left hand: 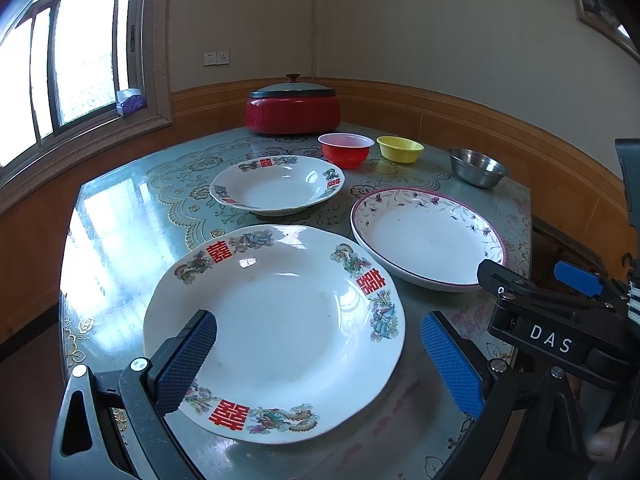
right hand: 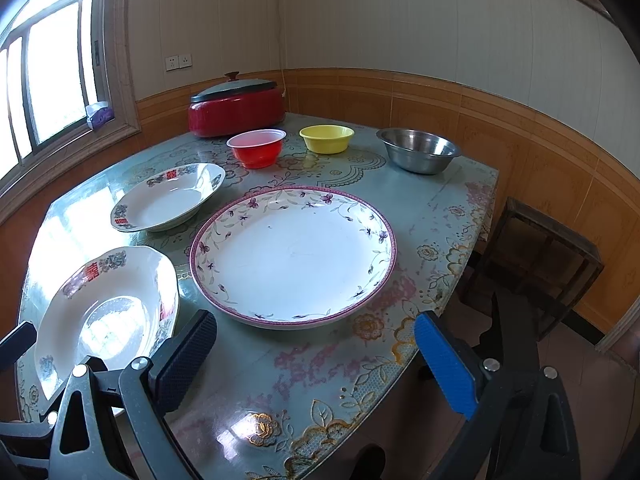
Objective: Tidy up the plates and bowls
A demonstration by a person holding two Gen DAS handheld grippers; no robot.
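1. Three plates and three bowls spread over the glass-topped floral table (right hand: 452,216), all apart from one another.
2. Taking the purple-flowered plate (right hand: 294,254) as landmark: large red-character plate (left hand: 276,332) just to its left, small red-character plate (left hand: 278,184) behind and left.
3. Behind that plate, in a row: red bowl (right hand: 258,148), yellow bowl (right hand: 327,138), steel bowl (right hand: 418,150).
4. Farther back, beyond the red bowl: lidded red cooker (left hand: 293,106), blocking nothing.
5. Left gripper (left hand: 318,356) hovering over the large red-character plate, fingers spread wide, pinching nothing.
6. Right gripper (right hand: 316,356) just in front of the flowered plate, fingers spread wide, empty.
7. Readable: "DAS" on the right gripper body; red double-happiness characters on two plates.
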